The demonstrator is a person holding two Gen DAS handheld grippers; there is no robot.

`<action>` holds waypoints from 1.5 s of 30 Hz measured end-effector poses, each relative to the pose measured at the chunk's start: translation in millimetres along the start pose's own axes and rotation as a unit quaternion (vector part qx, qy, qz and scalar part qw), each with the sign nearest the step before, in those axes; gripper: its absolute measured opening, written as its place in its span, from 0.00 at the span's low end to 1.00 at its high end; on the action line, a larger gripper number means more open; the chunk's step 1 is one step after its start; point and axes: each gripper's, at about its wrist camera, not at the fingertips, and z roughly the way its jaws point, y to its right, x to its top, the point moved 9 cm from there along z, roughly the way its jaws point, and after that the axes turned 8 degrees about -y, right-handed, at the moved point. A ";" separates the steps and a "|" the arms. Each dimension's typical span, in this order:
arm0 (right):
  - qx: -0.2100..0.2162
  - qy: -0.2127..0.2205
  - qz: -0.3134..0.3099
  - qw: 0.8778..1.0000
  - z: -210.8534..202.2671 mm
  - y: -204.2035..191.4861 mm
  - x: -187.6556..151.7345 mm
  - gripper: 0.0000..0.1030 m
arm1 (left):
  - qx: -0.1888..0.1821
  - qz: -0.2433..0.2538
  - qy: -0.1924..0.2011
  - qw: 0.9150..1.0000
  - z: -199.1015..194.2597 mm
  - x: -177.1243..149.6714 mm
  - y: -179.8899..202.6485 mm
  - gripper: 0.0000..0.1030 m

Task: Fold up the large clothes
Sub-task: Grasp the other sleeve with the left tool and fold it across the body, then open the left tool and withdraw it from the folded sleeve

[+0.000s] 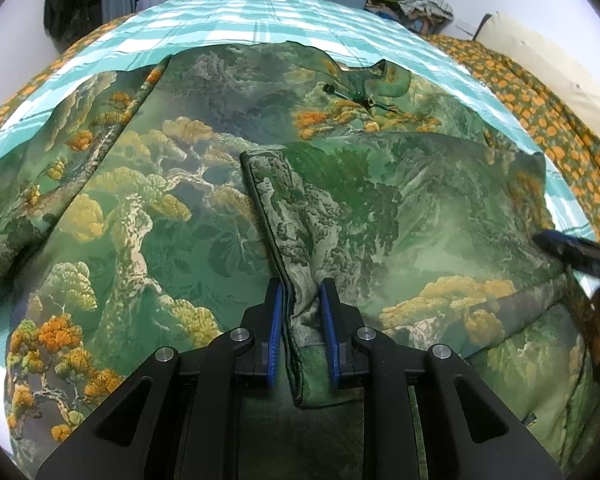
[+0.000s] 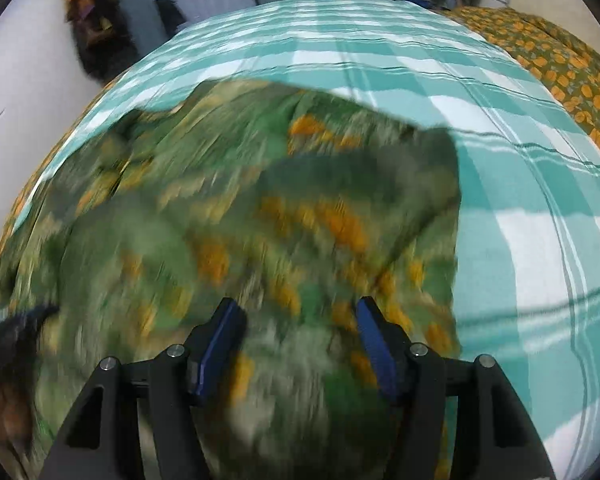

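Observation:
A large green garment (image 1: 204, 208) printed with trees and orange clusters lies spread on the bed. One side panel is folded over onto the middle, and its hemmed edge (image 1: 268, 216) runs toward my left gripper (image 1: 302, 312). The left gripper is shut on that folded hem, which fills the narrow gap between its blue pads. In the right wrist view the garment (image 2: 236, 216) is blurred. My right gripper (image 2: 294, 320) is open and empty just above the cloth. It also shows at the right edge of the left wrist view (image 1: 572, 252).
The bed has a teal and white checked sheet (image 1: 236, 16), bare at the far side and to the right (image 2: 520, 240). An orange-patterned blanket (image 1: 540, 108) lies along the right. A pile of clothes (image 1: 412, 0) sits at the far right corner. Dark clothing hangs at the far left (image 1: 72, 4).

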 end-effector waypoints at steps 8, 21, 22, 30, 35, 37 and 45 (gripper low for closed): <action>-0.028 -0.021 0.001 0.999 -21.1 -9.7 -36.9 0.61 | 0.036 0.012 -0.001 0.999 -12.7 -1.3 3.7 0.27; 0.020 0.101 0.013 0.995 -128.3 -71.4 -164.1 0.64 | 0.070 0.010 -0.002 0.998 -119.2 -105.7 -47.7 0.83; 0.020 0.104 0.011 0.994 -132.9 -74.3 -170.7 0.66 | 0.074 -0.001 0.000 0.997 -125.8 -108.5 -58.9 0.84; 0.010 0.107 -0.050 0.993 -142.5 -105.4 -197.3 0.67 | 0.065 -0.207 0.038 0.975 -160.1 -99.6 -200.1 0.85; 0.012 0.102 -0.060 0.993 -135.7 -117.4 -203.3 0.67 | 0.028 -0.366 0.074 0.927 -171.3 -101.5 -298.1 0.85; 0.006 0.099 -0.071 0.993 -132.5 -122.9 -205.7 0.67 | 0.039 -0.414 0.082 0.906 -170.6 -106.9 -335.9 0.86; -0.001 0.080 -0.077 0.994 -116.7 -129.3 -206.1 0.67 | 0.023 -0.536 0.048 0.843 -129.8 -127.6 -420.1 0.87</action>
